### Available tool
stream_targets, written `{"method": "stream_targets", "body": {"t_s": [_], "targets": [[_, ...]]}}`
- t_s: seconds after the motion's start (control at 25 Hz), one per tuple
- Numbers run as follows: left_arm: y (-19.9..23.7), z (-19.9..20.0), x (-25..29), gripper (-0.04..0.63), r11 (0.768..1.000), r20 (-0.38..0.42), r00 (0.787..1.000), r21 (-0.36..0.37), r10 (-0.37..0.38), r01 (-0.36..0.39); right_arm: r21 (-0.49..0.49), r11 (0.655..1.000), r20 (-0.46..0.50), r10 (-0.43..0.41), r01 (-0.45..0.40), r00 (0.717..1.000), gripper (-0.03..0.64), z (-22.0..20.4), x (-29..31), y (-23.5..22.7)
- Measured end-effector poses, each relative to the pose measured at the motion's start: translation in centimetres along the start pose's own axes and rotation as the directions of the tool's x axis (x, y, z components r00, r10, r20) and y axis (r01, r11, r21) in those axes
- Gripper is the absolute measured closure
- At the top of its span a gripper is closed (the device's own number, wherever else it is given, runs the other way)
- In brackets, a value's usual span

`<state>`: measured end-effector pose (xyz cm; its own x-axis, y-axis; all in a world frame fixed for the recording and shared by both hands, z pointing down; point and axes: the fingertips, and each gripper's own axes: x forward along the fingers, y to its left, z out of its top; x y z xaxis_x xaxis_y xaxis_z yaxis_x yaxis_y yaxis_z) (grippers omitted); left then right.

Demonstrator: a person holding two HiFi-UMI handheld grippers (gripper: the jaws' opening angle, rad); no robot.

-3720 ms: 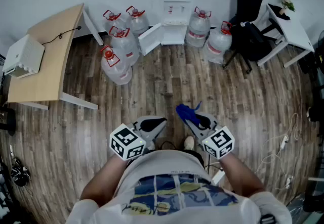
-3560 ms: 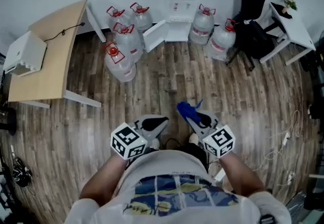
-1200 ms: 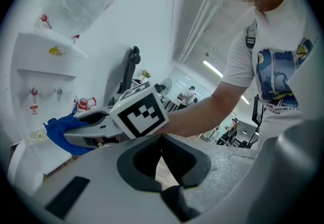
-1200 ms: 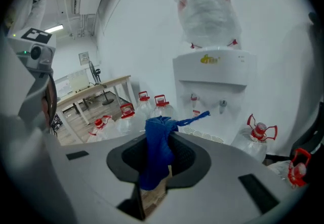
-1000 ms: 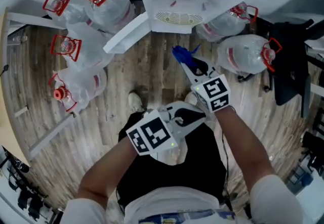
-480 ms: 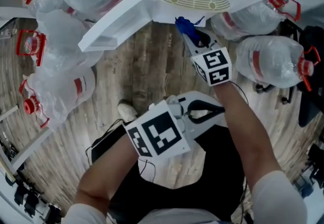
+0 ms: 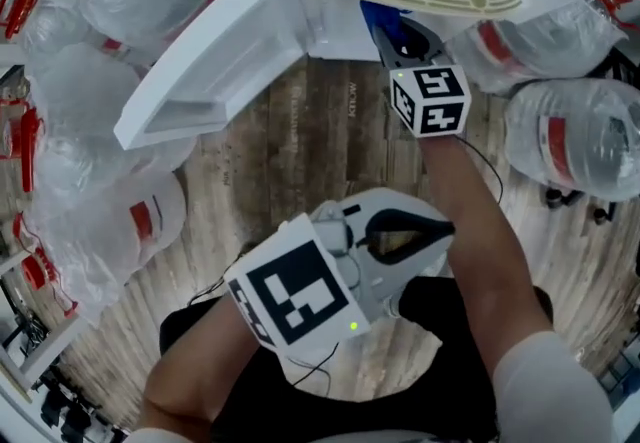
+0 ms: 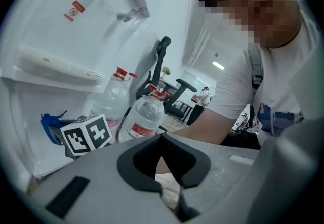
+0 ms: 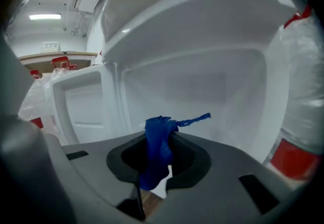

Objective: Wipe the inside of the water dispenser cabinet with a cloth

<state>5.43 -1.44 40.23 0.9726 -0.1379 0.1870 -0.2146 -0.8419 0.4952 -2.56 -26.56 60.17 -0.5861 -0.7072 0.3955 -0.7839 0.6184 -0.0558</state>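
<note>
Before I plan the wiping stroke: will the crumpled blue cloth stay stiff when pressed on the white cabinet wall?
Probably floppy, folding on contact: the crumpled blue fabric cloth hangs bunched in the right gripper. Likely light: a frayed strand juts out unsupported.

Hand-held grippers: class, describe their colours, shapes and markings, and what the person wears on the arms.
Both the left hand-held gripper and the right hand-held gripper have pale grey bodies with black-lined jaws tapering to a point. Each carries a white cube with black square markers. The visible short sleeve is white.
</note>
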Motion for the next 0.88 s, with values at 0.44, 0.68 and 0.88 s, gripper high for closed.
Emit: {"method": "stream_targets", "body": {"t_s": [0.44,0.68,0.88], "targets": [[4.6,-2.2,-0.1,0.592,0.998,-0.028,1.000,0.064,-0.007,0.009,-0.043,0.998,0.123,0.039,-0.034,0.992,0.541,-2.1,10.2,-3.1],[6.6,-3.0,0.4,0.592,0.998,-0.046,0.999,0.063,-0.009,0.012,-0.081,0.991,0.151,0.120,-0.109,0.981,0.540,-3.0,13.9,-2.9],[7.2,-3.5,0.3,0.592,0.995,-0.075,0.997,0.087,-0.032,0.039,-0.086,0.992,0.145,0.104,-0.092,0.984,0.540,-3.1,16.1,-3.2]]}}
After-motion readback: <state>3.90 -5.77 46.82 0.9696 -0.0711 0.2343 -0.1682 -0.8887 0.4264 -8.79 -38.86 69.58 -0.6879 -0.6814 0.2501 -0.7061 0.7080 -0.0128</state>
